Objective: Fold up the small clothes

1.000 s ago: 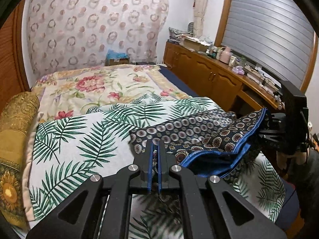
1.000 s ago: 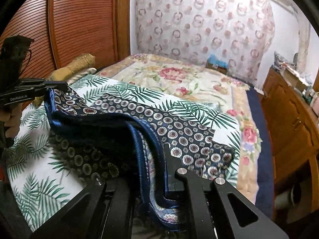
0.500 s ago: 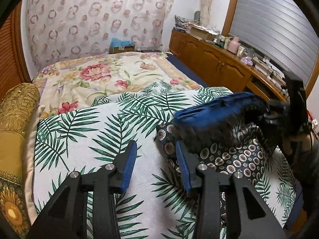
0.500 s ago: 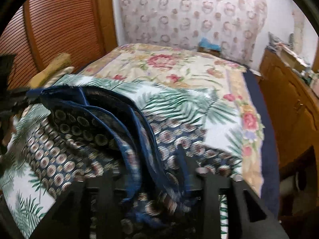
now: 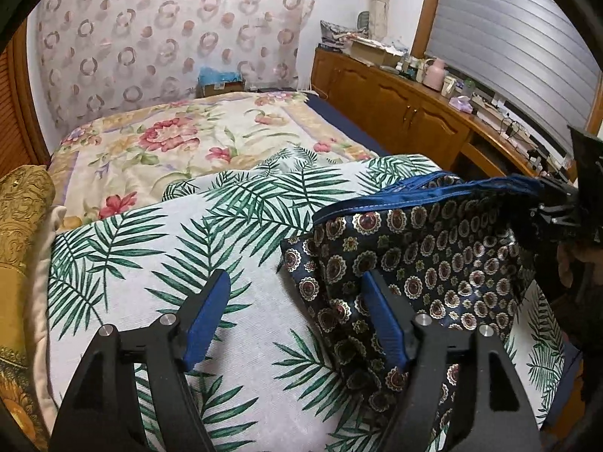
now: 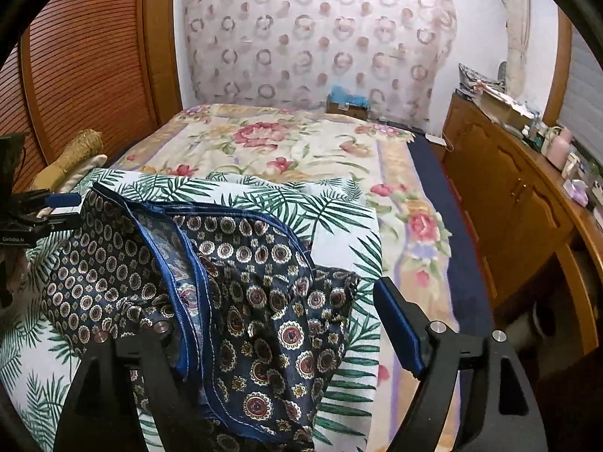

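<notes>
A dark navy garment with round medallions and a blue hem lies crumpled on the palm-leaf sheet. My left gripper has its jaws opening. Bare sheet shows between its fingers, and its right finger rests against the garment's near edge. In the right wrist view the garment is draped over the left finger of my right gripper, hiding it. Those jaws are also opening, with loose cloth between them and no pad pressing on it. Each gripper shows in the other's view: the right, the left.
Beyond the sheet lies a floral quilt. A gold pillow sits at the left edge. A wooden cabinet with cluttered top runs along the right side. A cardboard box stands at the far end, by a slatted wooden panel.
Both grippers were shut on the garment's hem, holding it stretched above the sheet. Both have opened, and the garment has dropped into a heap toward the right gripper.
</notes>
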`<state>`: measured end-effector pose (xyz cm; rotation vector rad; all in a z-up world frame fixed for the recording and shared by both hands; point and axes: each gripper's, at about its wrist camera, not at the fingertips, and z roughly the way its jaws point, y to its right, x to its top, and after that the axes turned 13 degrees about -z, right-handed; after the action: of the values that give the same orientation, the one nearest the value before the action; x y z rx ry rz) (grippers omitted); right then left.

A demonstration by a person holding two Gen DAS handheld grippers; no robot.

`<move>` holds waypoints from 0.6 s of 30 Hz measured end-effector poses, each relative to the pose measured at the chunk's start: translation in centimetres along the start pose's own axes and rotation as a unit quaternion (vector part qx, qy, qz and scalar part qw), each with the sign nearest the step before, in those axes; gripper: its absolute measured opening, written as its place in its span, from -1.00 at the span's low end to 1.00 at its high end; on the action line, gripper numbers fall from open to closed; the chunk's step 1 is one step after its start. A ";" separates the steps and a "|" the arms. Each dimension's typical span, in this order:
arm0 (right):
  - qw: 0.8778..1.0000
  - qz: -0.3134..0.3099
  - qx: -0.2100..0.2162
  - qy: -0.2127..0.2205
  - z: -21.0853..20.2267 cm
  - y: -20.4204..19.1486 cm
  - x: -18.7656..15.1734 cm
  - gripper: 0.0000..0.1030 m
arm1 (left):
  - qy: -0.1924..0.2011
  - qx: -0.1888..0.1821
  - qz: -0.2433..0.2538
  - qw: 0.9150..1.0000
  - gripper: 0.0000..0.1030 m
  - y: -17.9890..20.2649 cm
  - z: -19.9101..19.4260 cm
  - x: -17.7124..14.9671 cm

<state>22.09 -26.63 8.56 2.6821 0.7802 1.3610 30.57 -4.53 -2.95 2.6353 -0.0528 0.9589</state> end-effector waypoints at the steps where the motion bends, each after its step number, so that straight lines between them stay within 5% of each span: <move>1: 1.000 -0.002 -0.002 0.001 -0.1 -0.2 0.4 0.58 | -0.001 -0.001 -0.001 1.000 0.42 0.1 0.3 0.1; 11: 1.000 -0.023 -0.008 -0.007 4.0 0.1 5.9 0.58 | -0.013 0.008 -0.006 1.000 0.42 0.1 1.7 -0.1; 18: 1.000 0.004 -0.009 0.006 1.7 0.6 3.7 0.61 | -0.029 0.025 -0.013 0.999 0.42 -0.8 4.0 0.7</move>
<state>25.46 -25.21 10.40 2.6679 0.7557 1.3816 33.64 -5.03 -5.61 2.7021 -0.0086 0.8876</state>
